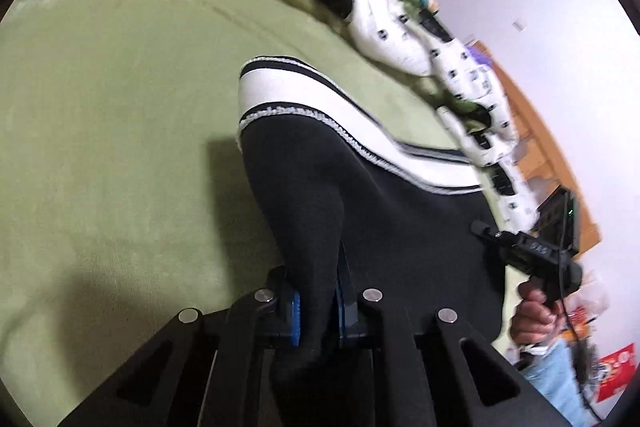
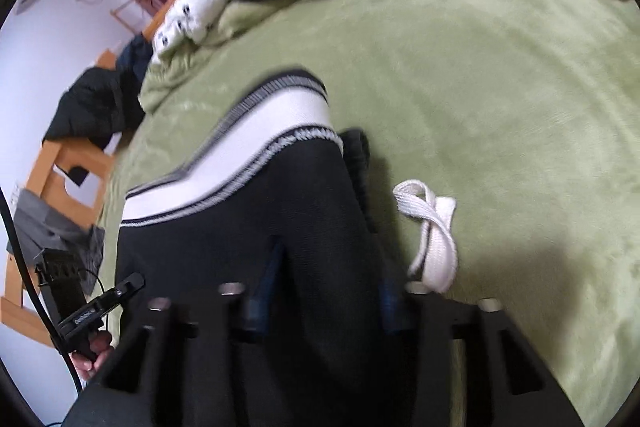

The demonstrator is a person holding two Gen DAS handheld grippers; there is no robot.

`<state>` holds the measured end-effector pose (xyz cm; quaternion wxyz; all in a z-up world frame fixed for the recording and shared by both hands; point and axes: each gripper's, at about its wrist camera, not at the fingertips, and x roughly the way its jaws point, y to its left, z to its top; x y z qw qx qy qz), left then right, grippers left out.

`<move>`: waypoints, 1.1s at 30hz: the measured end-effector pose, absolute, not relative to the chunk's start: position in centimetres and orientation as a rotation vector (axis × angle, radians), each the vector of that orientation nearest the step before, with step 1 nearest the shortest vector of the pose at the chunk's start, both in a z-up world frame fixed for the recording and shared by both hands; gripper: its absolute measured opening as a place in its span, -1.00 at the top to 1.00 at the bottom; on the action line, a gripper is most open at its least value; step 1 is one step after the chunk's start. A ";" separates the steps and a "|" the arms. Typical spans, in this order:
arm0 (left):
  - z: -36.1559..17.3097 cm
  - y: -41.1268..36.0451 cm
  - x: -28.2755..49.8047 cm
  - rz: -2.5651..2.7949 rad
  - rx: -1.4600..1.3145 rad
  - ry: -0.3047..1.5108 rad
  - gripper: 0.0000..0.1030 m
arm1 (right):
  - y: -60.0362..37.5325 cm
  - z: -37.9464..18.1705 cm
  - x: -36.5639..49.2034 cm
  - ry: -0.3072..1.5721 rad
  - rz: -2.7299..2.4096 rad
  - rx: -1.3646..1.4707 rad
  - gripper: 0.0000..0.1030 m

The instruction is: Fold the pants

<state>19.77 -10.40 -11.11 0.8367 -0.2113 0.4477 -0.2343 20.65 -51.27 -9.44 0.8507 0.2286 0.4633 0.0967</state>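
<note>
Dark knit pants lie on the green bed cover, white striped waistband at the far end from both tongs.

Left tongs: clamped together on a raised ridge of the dark fabric, blue pads pressing it from both sides. Grip sits at the pants' left edge.

Right tongs: jaws wider apart, a thick fold of the same fabric between them; the view is blurred, so I can't tell whether the pads actually press it.

Key relation: the pants' long axis runs away from both tongs toward the waistband, with the tongs side by side across the near end. Neither hand is clearly nearer the band. My read: the near end goes up and over toward the waistband.

View differences: the left wrist view shows the right hand on its handle near the bed's right edge. Only the right wrist view shows the white drawstring lying loose on the cover just right of the pants; it could snag.
</note>
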 end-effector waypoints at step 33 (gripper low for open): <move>-9.3 13.3 13.8 -0.182 -0.163 1.013 0.30 | -21.0 -10.1 16.1 0.987 0.186 0.045 0.37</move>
